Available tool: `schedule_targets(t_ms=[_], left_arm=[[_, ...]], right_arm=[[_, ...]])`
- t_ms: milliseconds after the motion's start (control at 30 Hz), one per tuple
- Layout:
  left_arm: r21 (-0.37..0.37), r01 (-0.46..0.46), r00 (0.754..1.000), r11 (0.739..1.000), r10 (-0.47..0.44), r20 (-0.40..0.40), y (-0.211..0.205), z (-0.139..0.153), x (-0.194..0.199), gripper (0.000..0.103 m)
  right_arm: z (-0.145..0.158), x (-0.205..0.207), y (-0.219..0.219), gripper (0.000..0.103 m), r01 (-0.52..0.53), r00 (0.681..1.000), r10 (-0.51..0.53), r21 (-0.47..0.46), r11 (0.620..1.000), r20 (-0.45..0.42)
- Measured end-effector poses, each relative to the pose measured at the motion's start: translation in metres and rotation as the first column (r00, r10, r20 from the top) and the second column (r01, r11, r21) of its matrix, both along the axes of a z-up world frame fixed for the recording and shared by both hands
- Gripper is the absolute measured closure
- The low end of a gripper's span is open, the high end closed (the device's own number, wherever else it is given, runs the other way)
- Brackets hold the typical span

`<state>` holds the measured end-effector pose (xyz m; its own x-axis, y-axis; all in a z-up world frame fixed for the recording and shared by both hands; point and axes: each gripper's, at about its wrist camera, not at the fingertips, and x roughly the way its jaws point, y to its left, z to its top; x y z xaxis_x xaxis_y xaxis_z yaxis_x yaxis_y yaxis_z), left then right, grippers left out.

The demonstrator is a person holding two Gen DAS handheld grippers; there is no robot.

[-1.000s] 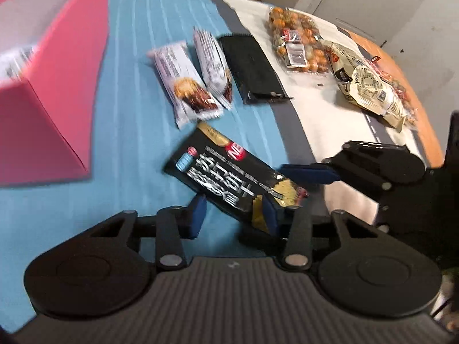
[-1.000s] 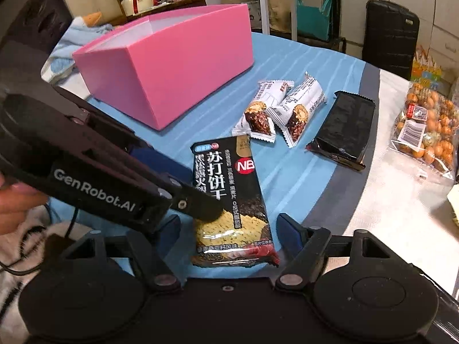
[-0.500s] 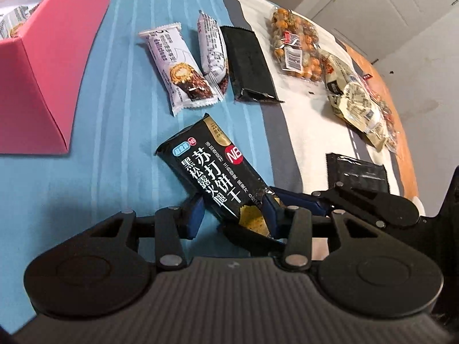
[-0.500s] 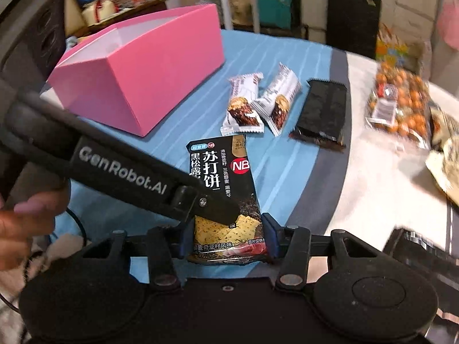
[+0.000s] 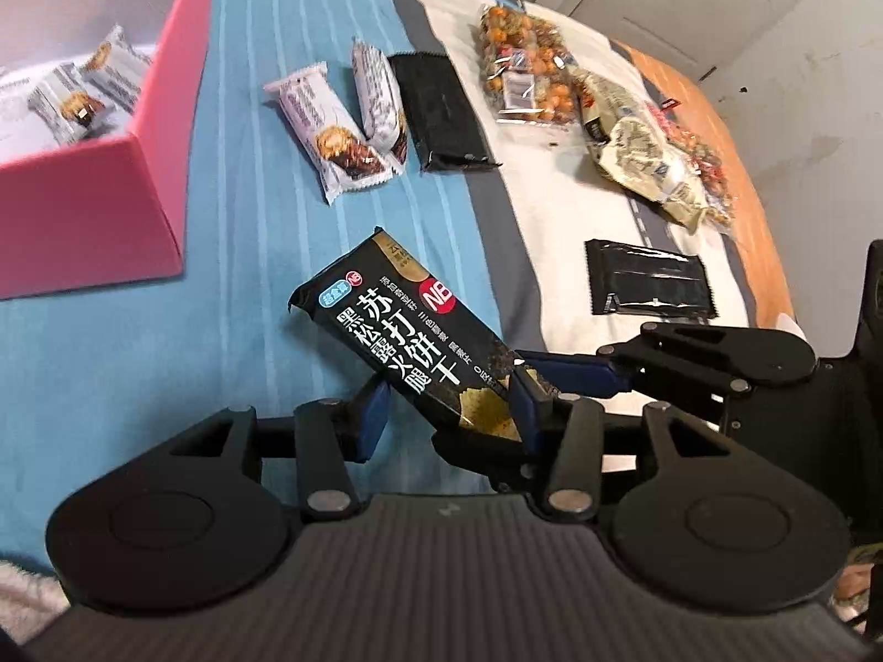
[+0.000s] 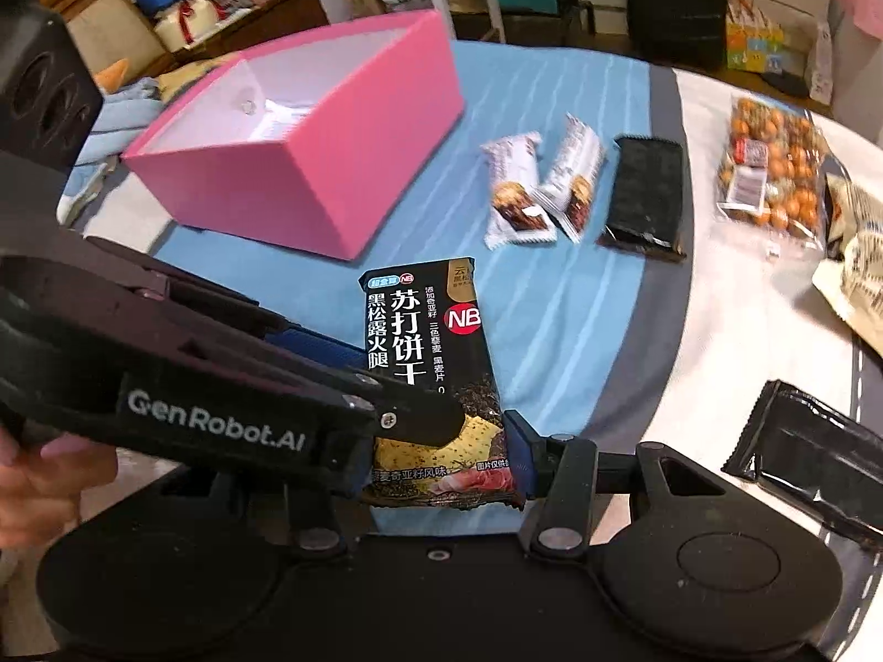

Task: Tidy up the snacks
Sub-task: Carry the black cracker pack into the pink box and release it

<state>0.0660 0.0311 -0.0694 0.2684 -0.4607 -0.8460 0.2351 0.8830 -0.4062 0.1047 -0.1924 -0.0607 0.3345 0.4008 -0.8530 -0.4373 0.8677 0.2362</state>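
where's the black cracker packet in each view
Left wrist: the black cracker packet is at lower centre, slanting up to the left, its lower end between the left gripper fingers.
Right wrist: the packet is at lower centre, nearly upright, its bottom end between the right gripper fingers.
Shared landmark: the pink box, up and to the left of the packet in both views.

A black rectangular foil cracker packet with white Chinese lettering (image 6: 430,375) is pinched at its near end between the blue pads of the right claw (image 6: 441,463). The left claw (image 6: 419,414), black and marked GenRobot.AI, overlaps it from the left. Behind, an open pink cardboard box (image 6: 331,165) sits on the blue striped surface (image 6: 557,331).
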Motion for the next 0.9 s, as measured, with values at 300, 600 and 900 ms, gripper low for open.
schedule_targets(t_ms=[300,600,900], left_arm=[[-0.041,0.0,0.994,0.999,0.004,0.113,0.023,0.059,-0.009,0.054],[-0.087,-0.122,0.961,0.989,0.139,0.24,0.085,0.111,0.004,0.052],[0.003,-0.332,0.921,0.943,0.324,0.218,0.163,0.107,0.065,0.048]], right_arm=[[0.059,-0.011,0.028,0.049,-0.049,0.982,0.063,-0.081,0.995,0.179],[0.106,0.023,0.085,0.049,-0.191,0.917,0.223,-0.127,0.973,0.33],[0.084,0.105,0.168,0.049,-0.319,0.911,0.308,-0.006,0.948,0.275]])
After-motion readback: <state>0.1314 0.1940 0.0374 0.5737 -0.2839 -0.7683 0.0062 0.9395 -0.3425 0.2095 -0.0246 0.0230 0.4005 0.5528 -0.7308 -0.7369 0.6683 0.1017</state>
